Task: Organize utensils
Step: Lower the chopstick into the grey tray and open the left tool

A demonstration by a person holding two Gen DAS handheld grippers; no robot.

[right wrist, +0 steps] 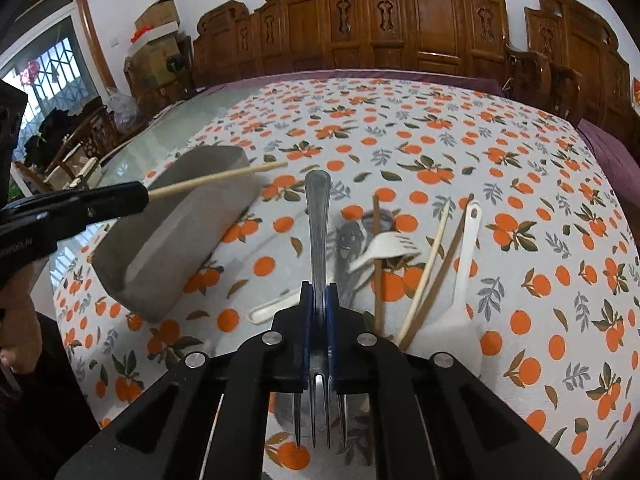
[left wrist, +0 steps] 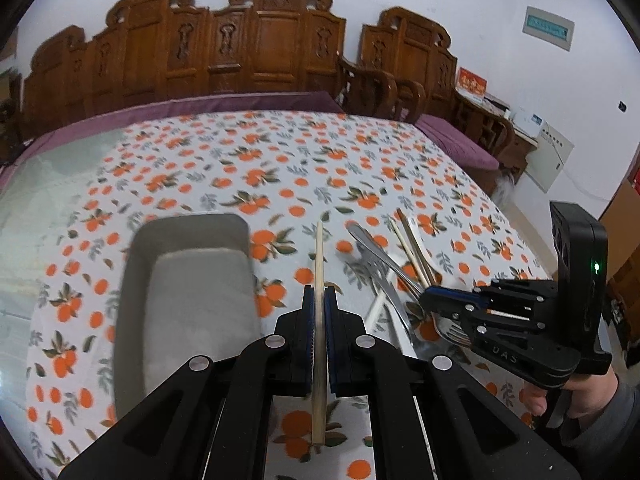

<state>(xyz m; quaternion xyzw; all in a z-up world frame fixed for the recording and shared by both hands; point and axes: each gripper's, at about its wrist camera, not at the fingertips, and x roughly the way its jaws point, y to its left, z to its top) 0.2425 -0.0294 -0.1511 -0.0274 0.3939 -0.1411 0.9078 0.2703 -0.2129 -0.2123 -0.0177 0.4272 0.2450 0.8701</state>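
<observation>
My left gripper [left wrist: 319, 294] is shut on a pale wooden chopstick [left wrist: 319, 256], held above the table just right of the grey tray [left wrist: 188, 280]. My right gripper [right wrist: 319, 292] is shut on a metal fork [right wrist: 318, 208], handle pointing forward and tines toward the camera. The right gripper also shows in the left wrist view [left wrist: 430, 298], over the utensil pile. The left gripper shows in the right wrist view [right wrist: 140, 198], its chopstick [right wrist: 216, 178] over the tray [right wrist: 168, 236]. On the cloth lie a white plastic fork [right wrist: 384, 248], a white spoon [right wrist: 464, 276], more chopsticks [right wrist: 426, 276] and a metal utensil [right wrist: 348, 240].
The table carries an orange-patterned cloth [left wrist: 280, 160] with a bare glass strip at the left [left wrist: 48, 184]. Carved wooden chairs [left wrist: 240, 48] and purple cushions [left wrist: 456, 140] stand beyond the far edge. A white utensil handle [right wrist: 272, 308] lies beside the tray.
</observation>
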